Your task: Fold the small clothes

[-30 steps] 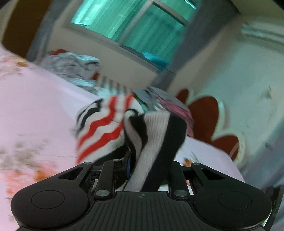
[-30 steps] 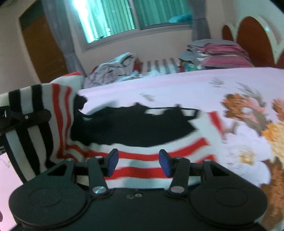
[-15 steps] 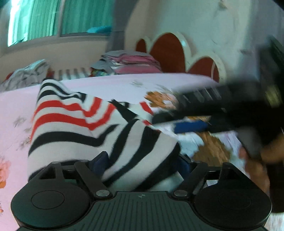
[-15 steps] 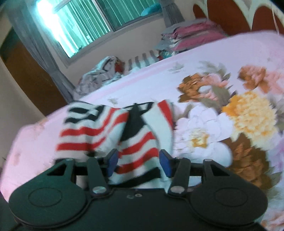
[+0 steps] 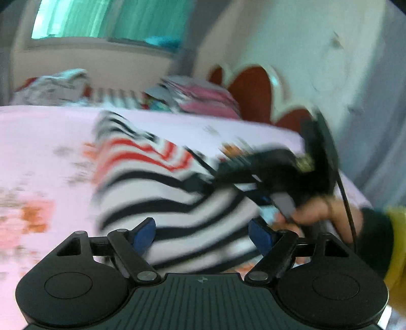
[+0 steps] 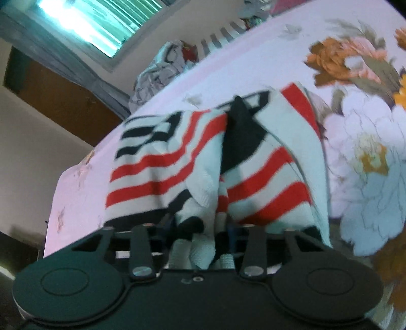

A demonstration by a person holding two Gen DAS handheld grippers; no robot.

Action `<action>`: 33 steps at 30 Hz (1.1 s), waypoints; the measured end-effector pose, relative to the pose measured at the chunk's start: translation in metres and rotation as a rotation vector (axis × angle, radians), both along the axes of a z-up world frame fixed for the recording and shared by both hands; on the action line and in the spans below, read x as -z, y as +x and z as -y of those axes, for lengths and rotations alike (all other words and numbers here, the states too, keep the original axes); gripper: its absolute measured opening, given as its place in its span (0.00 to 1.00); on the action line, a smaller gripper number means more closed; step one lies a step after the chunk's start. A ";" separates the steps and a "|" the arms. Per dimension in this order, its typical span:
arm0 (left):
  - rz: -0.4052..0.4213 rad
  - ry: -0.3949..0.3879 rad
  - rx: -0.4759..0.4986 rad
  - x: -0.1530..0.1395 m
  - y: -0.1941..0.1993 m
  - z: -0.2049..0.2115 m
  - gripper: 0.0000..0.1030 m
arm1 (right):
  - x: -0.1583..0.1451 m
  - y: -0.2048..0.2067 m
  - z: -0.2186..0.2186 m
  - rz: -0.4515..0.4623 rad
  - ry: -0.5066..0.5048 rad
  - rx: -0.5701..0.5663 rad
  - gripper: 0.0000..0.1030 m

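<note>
The left hand-held gripper (image 5: 201,234) has let go of the striped sweater (image 5: 162,193) and gapes open; the right hand-held gripper (image 6: 200,228) has just closed on its near hem (image 6: 200,251), taking over the fold.

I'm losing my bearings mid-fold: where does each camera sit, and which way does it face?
Left wrist: on the left gripper, looking along its open fingers over the striped garment toward the headboard; the right gripper and the person's hand show at right.
Right wrist: on the right gripper, angled down the floral bedsheet toward the window; its fingers have just been closing and pinch the garment's near edge.
Shared: striped garment, bedsheet, window.
</note>
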State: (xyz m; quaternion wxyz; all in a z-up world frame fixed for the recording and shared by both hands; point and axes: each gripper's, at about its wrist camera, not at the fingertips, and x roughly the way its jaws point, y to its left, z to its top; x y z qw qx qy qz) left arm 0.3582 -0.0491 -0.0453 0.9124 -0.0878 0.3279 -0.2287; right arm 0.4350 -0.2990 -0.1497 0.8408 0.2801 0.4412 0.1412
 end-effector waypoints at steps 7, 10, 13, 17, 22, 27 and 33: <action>-0.031 -0.032 -0.160 0.000 0.025 -0.040 0.77 | -0.051 -0.034 -0.017 0.279 -0.325 -0.035 0.21; -0.033 -0.033 -0.140 0.006 0.041 -0.027 0.77 | -0.054 -0.048 -0.011 0.316 -0.425 -0.026 0.21; -0.072 -0.021 -0.108 0.021 0.054 -0.010 0.77 | -0.035 -0.049 0.006 0.237 -0.409 0.006 0.21; -0.146 0.021 -0.091 0.046 0.075 0.008 0.77 | -0.011 -0.053 0.020 0.175 -0.385 0.057 0.21; -0.214 0.013 -0.095 0.061 0.081 0.009 0.77 | -0.002 -0.058 0.028 0.135 -0.317 0.095 0.22; -0.227 0.026 -0.087 0.065 0.086 0.008 0.77 | -0.012 -0.076 0.045 0.098 -0.190 0.124 0.28; -0.237 0.035 -0.075 0.064 0.090 0.008 0.77 | -0.010 -0.103 0.047 0.058 -0.198 0.103 0.28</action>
